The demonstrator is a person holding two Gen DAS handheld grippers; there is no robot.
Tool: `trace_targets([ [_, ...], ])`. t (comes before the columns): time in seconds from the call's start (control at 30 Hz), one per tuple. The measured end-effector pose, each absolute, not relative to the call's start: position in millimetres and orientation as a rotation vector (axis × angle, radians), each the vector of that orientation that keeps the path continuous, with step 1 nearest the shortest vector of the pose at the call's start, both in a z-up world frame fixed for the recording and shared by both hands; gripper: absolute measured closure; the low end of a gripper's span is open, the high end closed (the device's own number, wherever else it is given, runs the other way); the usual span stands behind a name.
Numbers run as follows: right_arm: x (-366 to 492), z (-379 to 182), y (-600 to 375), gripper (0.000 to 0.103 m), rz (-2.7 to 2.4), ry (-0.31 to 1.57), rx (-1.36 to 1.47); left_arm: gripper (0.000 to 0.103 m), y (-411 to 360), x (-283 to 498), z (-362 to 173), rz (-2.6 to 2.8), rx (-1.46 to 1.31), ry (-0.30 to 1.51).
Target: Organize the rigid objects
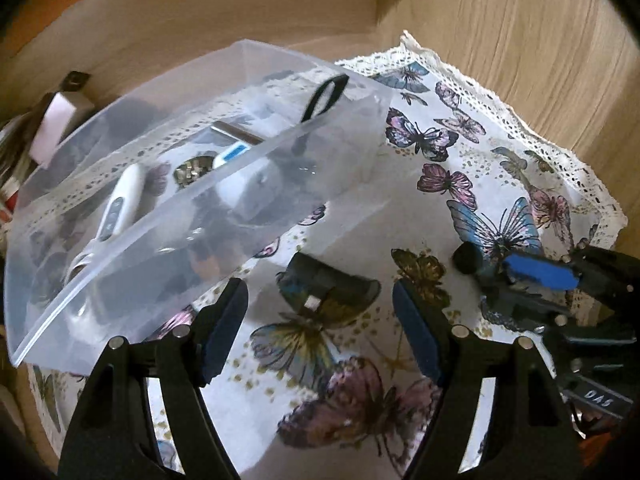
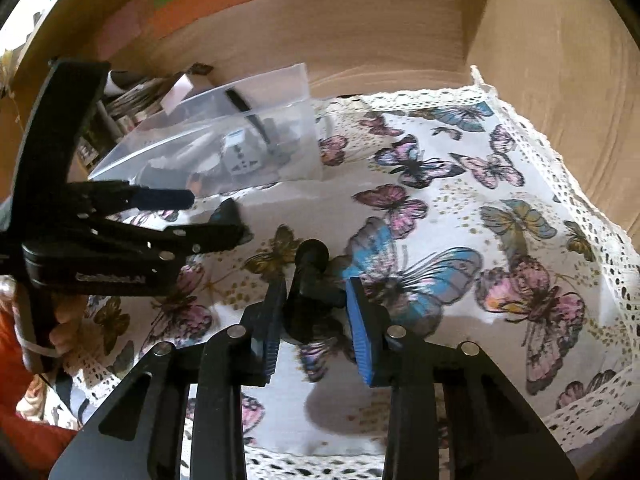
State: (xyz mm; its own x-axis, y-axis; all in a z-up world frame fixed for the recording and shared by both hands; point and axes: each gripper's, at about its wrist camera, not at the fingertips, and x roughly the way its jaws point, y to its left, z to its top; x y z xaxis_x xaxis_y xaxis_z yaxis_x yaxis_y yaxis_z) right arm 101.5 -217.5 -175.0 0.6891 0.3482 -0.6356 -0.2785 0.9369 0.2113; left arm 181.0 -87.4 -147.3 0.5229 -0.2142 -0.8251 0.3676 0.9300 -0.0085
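One clear bag, two grippers, two loose black objects, one butterfly cloth.

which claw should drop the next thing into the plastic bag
Right. The right claw has a black cylinder between its fingers, while the left claw is open and empty, beside the plastic bag.

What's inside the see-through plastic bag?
Inside the clear plastic bag lie a white thermometer-like device, a round metal piece and a black loop. Darker things lower down are blurred behind the plastic; I cannot name them.
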Motion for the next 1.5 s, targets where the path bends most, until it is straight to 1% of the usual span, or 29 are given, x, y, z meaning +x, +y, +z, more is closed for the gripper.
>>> trace_targets([
  [0.03,102,-174,-220,0.075,0.347,0.729,0.107,0.035,-89,182,-149,-0.354,0.177,0.961],
  [0.07,103,-173,-223,0.075,0.343,0.726,0.113,0.05,-91,183,-150,-0.363,0.181,0.966],
  [0.1,103,-172,-225,0.075,0.339,0.723,0.118,0.061,-94,185,-152,-0.376,0.189,0.978],
  [0.13,103,-171,-227,0.075,0.335,0.718,0.121,0.063,-97,185,-153,-0.373,0.197,0.971],
  [0.17,103,-170,-229,0.075,0.333,0.713,0.124,0.069,-97,185,-152,-0.375,0.199,0.964],
  [0.5,105,-151,-230,0.075,0.336,0.654,0.116,0.07,-86,169,-131,-0.374,0.161,0.908],
  [0.87,110,-106,-202,0.075,0.412,0.512,0.106,0.07,-49,138,-80,-0.314,0.085,0.746],
  [1.17,124,-66,-167,0.075,0.468,0.412,0.034,0.07,-8,132,-41,-0.241,0.014,0.62],
  [1.37,143,-49,-146,0.075,0.482,0.382,-0.021,0.07,16,139,-35,-0.194,-0.007,0.598],
  [1.5,158,-47,-130,0.075,0.495,0.395,-0.056,0.07,28,151,-38,-0.169,-0.022,0.608],
])
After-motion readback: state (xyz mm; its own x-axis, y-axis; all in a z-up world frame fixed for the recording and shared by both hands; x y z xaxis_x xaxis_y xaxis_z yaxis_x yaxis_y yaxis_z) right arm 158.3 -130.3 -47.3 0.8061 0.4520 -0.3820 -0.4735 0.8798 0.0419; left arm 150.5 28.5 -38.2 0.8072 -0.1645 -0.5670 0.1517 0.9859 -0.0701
